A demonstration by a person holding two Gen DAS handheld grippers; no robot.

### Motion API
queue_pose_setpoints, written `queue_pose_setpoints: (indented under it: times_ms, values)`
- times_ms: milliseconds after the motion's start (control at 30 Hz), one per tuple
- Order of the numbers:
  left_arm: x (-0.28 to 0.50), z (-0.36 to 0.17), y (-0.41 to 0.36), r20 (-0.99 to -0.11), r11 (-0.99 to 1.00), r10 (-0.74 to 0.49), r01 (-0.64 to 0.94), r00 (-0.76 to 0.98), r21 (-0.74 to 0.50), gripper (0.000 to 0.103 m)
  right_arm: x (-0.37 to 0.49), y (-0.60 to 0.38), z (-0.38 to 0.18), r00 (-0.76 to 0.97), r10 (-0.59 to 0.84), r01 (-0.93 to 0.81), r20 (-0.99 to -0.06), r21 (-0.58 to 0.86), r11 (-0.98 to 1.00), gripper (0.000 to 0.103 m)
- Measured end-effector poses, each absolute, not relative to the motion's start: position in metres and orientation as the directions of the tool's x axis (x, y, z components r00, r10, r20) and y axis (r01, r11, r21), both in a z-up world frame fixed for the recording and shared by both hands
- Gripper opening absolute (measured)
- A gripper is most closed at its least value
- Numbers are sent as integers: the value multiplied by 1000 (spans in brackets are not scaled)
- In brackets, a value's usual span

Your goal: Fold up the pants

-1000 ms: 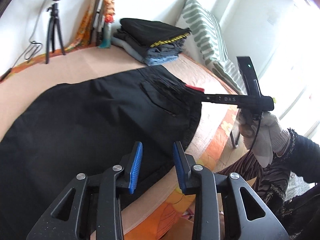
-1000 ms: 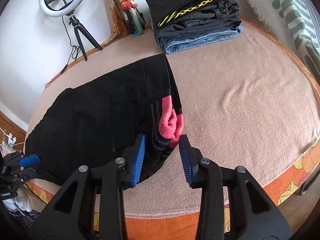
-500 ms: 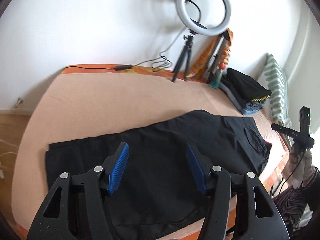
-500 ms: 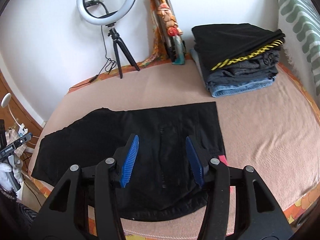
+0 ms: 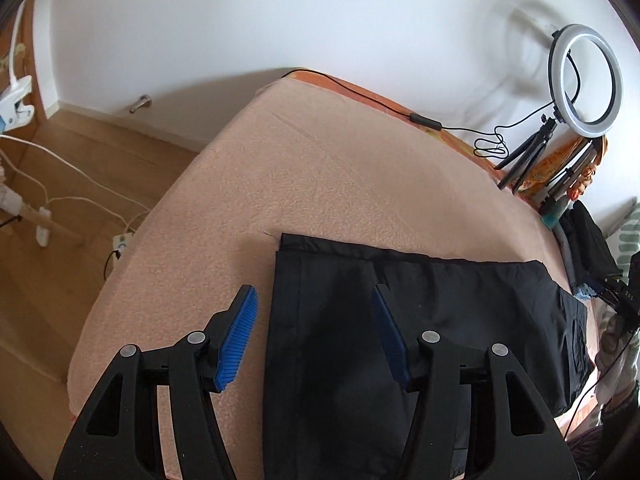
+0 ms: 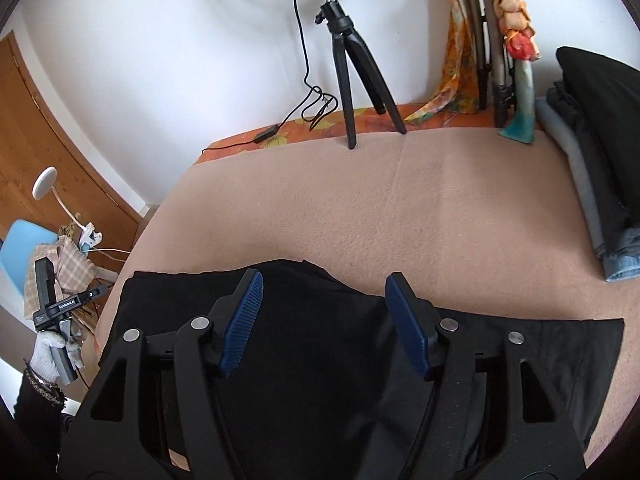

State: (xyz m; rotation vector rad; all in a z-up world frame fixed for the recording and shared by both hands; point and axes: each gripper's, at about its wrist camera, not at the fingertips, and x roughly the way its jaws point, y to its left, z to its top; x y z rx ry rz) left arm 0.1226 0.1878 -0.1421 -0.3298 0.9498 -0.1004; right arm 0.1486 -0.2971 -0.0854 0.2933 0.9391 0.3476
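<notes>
Black pants (image 5: 420, 320) lie flat across the near part of a peach-covered bed (image 5: 320, 168), folded lengthwise. In the left wrist view I see the leg hems at the left end. My left gripper (image 5: 314, 336) is open and empty, hovering above the hem end. In the right wrist view the pants (image 6: 540, 360) spread below my right gripper (image 6: 324, 320), which is open and empty over the middle of the cloth. The left gripper's handle (image 6: 52, 304) shows at the far left there.
A ring light on a tripod (image 6: 352, 64) stands at the back of the bed. A stack of folded clothes (image 6: 592, 152) sits at the back right. Cables and a lamp (image 5: 16, 96) are on the wooden floor to the left.
Both grippers opened wider and pulled away from the waist end. The left one swung to the hem end. The right one moved left over the middle; the pink item is out of sight.
</notes>
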Motion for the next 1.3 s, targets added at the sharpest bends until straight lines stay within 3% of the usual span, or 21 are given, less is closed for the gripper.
queue_pose_setpoints:
  times_ms: [167,267,533,767,833,967,1067,1300]
  values:
    - [133,-159,189,-797,952,-221,-52,562,-301,50,175,-289,-112,486,439,-144,-755,426,893,67]
    - [136,-167,188,-810,959,-208,-50,548,-280,49,188,-287,-123,466,461,-130,-755,457,880,73]
    - [143,-177,193,-818,957,-198,-75,541,-281,48,204,-267,-143,402,470,-148,-786,451,880,73]
    - [144,-179,194,-814,959,-191,-74,548,-274,19,205,-254,-148,382,472,-179,-795,437,881,73]
    - [144,-178,194,-814,960,-185,-77,550,-270,16,204,-252,-148,383,475,-188,-792,437,880,64]
    - [142,-176,194,-808,963,-169,-79,564,-256,7,203,-249,-149,395,451,-191,-801,408,893,31]
    - [142,-174,193,-802,967,-163,-68,575,-246,3,203,-250,-149,417,423,-179,-804,384,906,16]
    - [144,-169,189,-785,968,-167,-53,597,-246,2,201,-249,-138,464,399,-183,-791,355,917,10]
